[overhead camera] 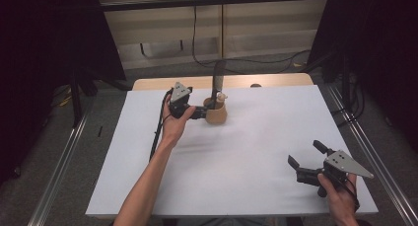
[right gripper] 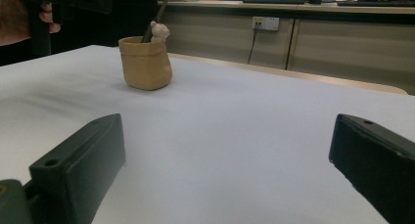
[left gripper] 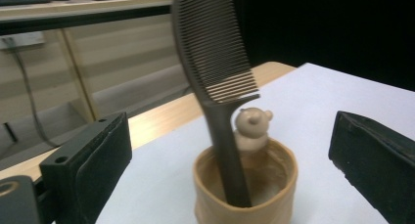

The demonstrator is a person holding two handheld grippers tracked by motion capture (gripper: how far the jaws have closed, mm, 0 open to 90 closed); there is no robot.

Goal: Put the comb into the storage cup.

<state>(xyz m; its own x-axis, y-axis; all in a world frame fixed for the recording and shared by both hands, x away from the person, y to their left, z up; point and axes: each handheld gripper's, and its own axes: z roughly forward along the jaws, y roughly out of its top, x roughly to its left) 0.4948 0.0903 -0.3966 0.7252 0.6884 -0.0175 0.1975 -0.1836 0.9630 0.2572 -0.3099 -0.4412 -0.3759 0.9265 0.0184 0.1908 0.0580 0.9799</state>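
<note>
Standing upright in a tan cup (overhead camera: 216, 114) at the far middle of the white surface (overhead camera: 256, 137), a dark comb (overhead camera: 218, 78) leaned its handle against the cup's inner wall, teeth end up, just beside a small bear figure (left gripper: 251, 127) on the far rim. The left gripper (overhead camera: 202, 112) sat close to the cup's left side with its jaws spread wide, and the left gripper view showed nothing pressed between them: the comb's handle rose in the gap between the 2 jaws but apart from both. The right gripper (overhead camera: 306, 160) rested at the near right of the surface, well apart from the cup, jaws likewise spread and empty.

By my reading, the comb was already placed and the step in hand was clearing the left gripper away. Doing it well would mean backing straight out along the line of the jaws, keeping them wide, so neither pad clips the handle or nudges the light cup. Lifting a little first would help avoid the rim and the bear. The comb looked top-heavy and could tip the cup if brushed.
</note>
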